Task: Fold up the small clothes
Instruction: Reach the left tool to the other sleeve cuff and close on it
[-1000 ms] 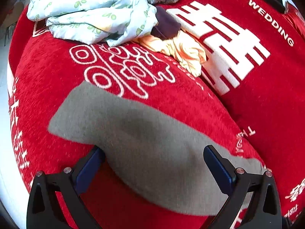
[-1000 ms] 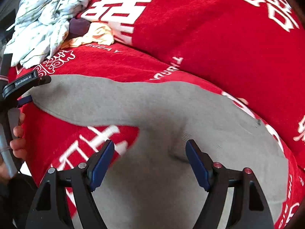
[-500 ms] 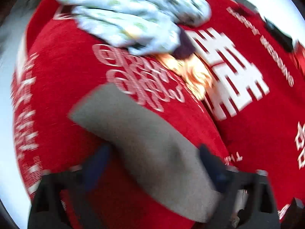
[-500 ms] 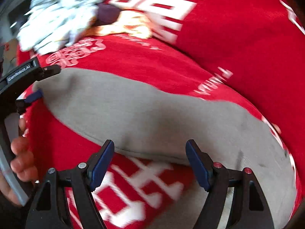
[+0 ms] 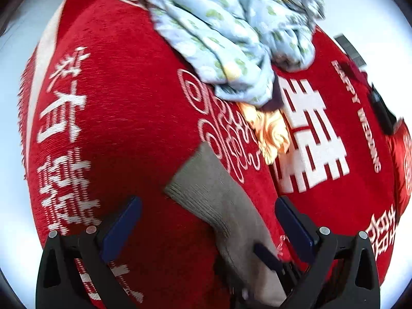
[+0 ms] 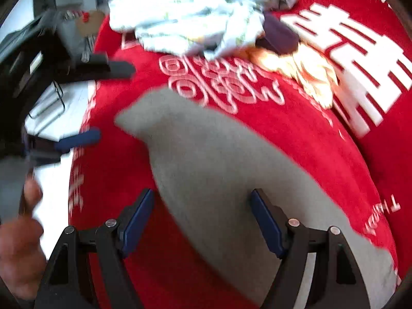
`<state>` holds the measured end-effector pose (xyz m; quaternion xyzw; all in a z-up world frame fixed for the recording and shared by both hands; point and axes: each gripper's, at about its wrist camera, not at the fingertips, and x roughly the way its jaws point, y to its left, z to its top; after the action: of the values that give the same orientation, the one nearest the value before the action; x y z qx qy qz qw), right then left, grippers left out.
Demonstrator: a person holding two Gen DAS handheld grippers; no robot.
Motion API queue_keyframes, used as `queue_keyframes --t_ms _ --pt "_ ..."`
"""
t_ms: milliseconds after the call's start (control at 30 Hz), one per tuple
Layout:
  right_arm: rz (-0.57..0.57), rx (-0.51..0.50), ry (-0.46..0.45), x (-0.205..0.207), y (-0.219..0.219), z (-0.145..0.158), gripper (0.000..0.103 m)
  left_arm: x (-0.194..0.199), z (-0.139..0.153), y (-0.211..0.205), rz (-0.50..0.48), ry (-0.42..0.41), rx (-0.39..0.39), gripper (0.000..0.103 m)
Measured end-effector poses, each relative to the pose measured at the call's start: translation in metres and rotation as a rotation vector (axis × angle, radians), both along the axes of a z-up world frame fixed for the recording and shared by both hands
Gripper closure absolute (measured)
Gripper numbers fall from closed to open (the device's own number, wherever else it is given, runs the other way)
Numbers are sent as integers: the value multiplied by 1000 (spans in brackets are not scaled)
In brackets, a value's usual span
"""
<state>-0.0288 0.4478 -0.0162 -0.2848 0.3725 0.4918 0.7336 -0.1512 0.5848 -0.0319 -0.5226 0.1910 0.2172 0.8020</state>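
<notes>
A grey garment [image 5: 219,206] lies as a long strip on the red cover [image 5: 123,128]; it also shows in the right wrist view [image 6: 219,159]. My left gripper [image 5: 206,221] is open and empty above the garment's near end. My right gripper [image 6: 203,219] is open and empty over the grey strip, and one of its fingers [image 5: 267,257] shows low in the left wrist view. The left gripper [image 6: 90,103] shows open at the left of the right wrist view, off the garment's tip.
A pile of light blue printed clothes [image 5: 231,31] lies at the far end, with a dark purple piece [image 6: 278,36] and a pale orange piece [image 5: 273,131] beside it. The red cover's left edge [image 6: 77,159] drops to a white floor with furniture.
Both grippers have swung left and back along the grey garment. The left gripper has pulled away from the garment's end, which now lies as a narrower strip. Both stay open.
</notes>
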Motion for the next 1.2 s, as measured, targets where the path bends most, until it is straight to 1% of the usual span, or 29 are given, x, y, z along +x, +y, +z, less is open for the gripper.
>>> queue_keyframes --t_ms 33,100,167,267,400,467,533,633,667,733,767,833,867,933,967,1000,1033,1067,1100,1133,1200 --pt "2 14 14 3 5 0 58 5 2 -4 -29 -2 7 0" --pt "-20 30 33 13 13 6 90 11 3 -9 -78 -18 5 0" --pt "-37 50 77 22 12 11 91 19 3 -12 -116 -38 -12 0" --pt "-18 107 57 20 0 20 91 27 5 -15 -127 -40 -10 0" --pt "-59 164 90 24 -7 26 91 36 3 -22 -196 -88 -51 0" --pt "-92 191 124 30 -9 28 91 34 1 -22 -190 -109 -72 0" --pt "-85 204 127 29 -9 30 91 34 0 -21 -175 -121 -91 0" --pt "-143 259 209 38 -14 33 91 32 1 -23 -174 -138 -95 0" --pt "-153 275 222 41 -15 35 91 33 1 -24 -174 -141 -95 0" --pt "-112 266 207 36 -12 35 91 38 1 -23 -168 -138 -90 0" --pt "-73 239 197 29 -9 33 91 42 2 -21 -167 -138 -85 0" --pt "-34 196 184 22 -6 26 91 53 4 -19 -184 -146 -80 0" --pt "-28 183 181 20 -6 22 91 58 6 -19 -191 -149 -69 0" --pt "-41 172 187 21 -8 16 91 63 8 -19 -181 -126 -36 0" --pt "-50 171 206 24 -8 14 91 64 9 -18 -174 -120 -28 3" --pt "-52 165 204 25 -8 14 91 63 9 -18 -166 -114 -19 14" --pt "-47 155 184 23 -7 14 90 63 9 -17 -172 -113 -16 29" --pt "-38 142 163 20 -5 15 90 62 7 -15 -177 -114 -23 38" --pt "-32 132 148 18 -5 16 86 61 5 -13 -176 -114 -30 51" --pt "-32 124 134 16 -4 18 86 59 4 -12 -169 -115 -35 59" --pt "-35 118 125 15 -5 21 81 55 3 -10 -152 -110 -31 64"
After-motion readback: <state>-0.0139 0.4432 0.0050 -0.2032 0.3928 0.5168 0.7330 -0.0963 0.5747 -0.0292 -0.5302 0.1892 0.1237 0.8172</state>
